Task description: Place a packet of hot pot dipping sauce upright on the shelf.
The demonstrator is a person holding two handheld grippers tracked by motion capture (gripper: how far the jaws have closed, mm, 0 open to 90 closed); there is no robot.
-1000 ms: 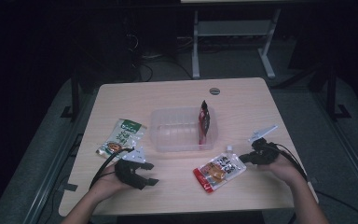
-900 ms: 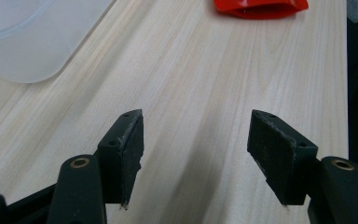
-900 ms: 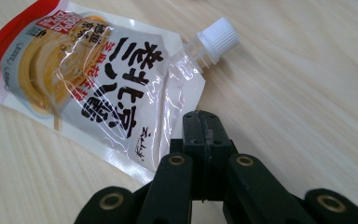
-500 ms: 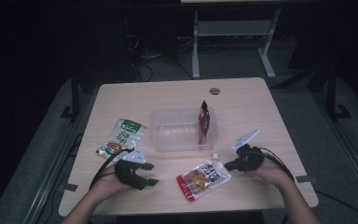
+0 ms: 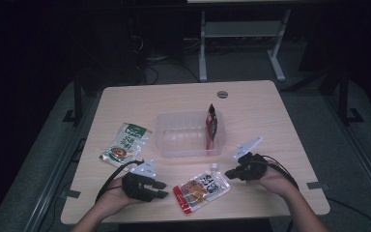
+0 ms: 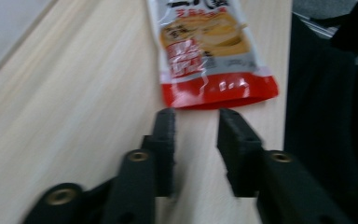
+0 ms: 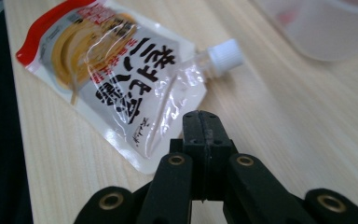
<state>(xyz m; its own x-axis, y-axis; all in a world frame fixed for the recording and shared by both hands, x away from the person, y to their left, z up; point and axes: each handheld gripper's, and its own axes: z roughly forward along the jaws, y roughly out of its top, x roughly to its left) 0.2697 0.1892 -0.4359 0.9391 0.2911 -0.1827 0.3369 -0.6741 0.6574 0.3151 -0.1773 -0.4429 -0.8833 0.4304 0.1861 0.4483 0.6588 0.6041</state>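
The spouted pouch point(image 5: 202, 190) lies flat on the tabletop point(image 5: 270, 116), near the front edge, between the two grippers and in front of the clear plastic container point(image 5: 186, 140). Its white screw cap point(image 7: 223, 55) points toward the container; its red bottom seam point(image 6: 219, 95) faces the left gripper point(image 5: 160, 188).

Handling: the pouch appears to be a soft, glossy film pack, probably light and slippery. The body will likely sag and shift under pressure. The cap and neck are the only rigid part; the flat sealed edges are the firmest film.

Recommended hold: take the red bottom seam or a side seam edge-on, or clamp the neck just below the cap. Avoid pinching the filled middle.

Gripper state: the left jaws stand apart, have just been closing, and hold nothing; the seam lies just ahead of them. The right gripper point(image 5: 231, 173) has its jaws pressed together, empty, just beside the pouch corner.
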